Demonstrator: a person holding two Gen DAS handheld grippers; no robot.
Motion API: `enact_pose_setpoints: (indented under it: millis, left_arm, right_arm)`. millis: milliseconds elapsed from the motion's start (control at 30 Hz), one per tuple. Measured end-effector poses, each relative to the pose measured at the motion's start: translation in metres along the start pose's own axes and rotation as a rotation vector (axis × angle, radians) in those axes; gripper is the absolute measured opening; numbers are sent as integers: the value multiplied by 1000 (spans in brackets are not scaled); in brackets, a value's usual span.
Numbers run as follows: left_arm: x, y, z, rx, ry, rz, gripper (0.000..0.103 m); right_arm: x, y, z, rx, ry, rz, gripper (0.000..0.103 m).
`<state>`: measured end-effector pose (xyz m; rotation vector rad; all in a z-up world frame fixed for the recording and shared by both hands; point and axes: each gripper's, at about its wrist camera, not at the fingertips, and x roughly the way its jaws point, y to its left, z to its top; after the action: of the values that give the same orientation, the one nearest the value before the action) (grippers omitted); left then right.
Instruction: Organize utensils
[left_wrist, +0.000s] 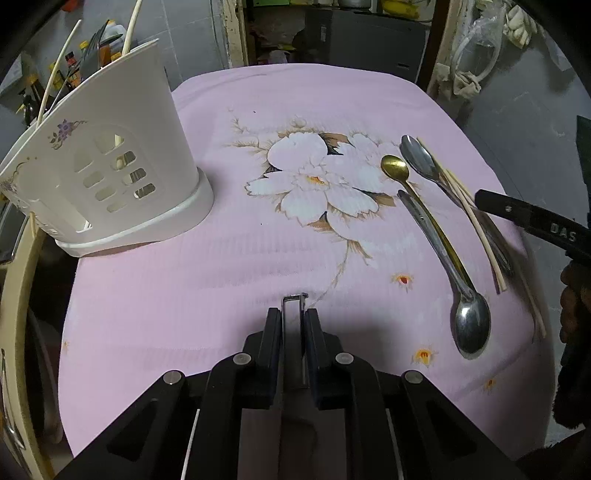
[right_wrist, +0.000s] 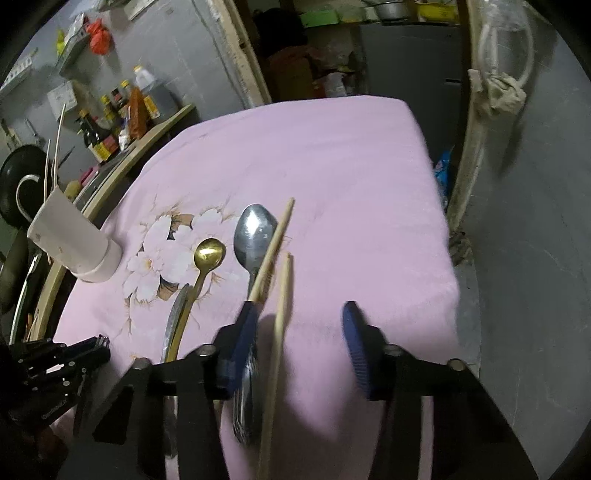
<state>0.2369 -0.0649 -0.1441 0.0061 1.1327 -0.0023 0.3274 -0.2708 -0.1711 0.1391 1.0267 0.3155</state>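
Note:
A white utensil holder (left_wrist: 110, 177) stands at the left of the pink cloth; it holds chopsticks and dark utensils. It also shows in the right wrist view (right_wrist: 74, 240). My left gripper (left_wrist: 293, 317) is shut on a flat metal utensil handle (left_wrist: 293, 332) above the cloth's near edge. On the right lie a gold spoon (left_wrist: 395, 166), a steel spoon (left_wrist: 471, 325), another steel spoon (left_wrist: 417, 155) and chopsticks (left_wrist: 476, 225). My right gripper (right_wrist: 299, 325) is open, low over a chopstick (right_wrist: 279, 332); the steel spoon (right_wrist: 255, 232) and gold spoon (right_wrist: 208, 253) lie ahead.
The pink flowered cloth (left_wrist: 258, 258) covers a small table with drop-offs at every edge. Sauce bottles (right_wrist: 122, 110) stand on a shelf at the left. A doorway and dark cabinet (left_wrist: 369, 33) lie behind. The left gripper shows at the lower left of the right wrist view (right_wrist: 74, 354).

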Motion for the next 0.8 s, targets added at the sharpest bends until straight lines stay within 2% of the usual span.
enact_pose_setpoints:
  millis: [67,200,400,433,500,533,567,667,800]
  left_arm:
    - [0,0,0,-6,-2,0,13]
    - [0,2,-1,-12,-4,2,12]
    - [1,3,2,-12,3,-7,12]
    - [1,4,3,-13,4,-14,12]
    - [1,6,5,-25,4,-29,12]
    - [0,9,6,-37,1,-42,12]
    - [-2,11,6,-46,-6,-51,12]
    - [-13,16,9,-79,-48,-91,12]
    - [-32,25,11,-98,-122,-135,12]
  right_arm:
    - [4,3,2,-4,-3,-1,30]
    - [10,9,10,-33,13,-12,29]
    - [18,21,23,-88,94,-69,28]
    - [18,23,25,-97,106,-83,26]
    - [19,26,29,-113,129,-118,12]
    - [19,25,30,-94,139,-107,6]
    - [17,23,30,-73,145,-93,4]
    - [8,14,29,14,133,-28,4]
    - [-23,14,24,77,29,42,4]
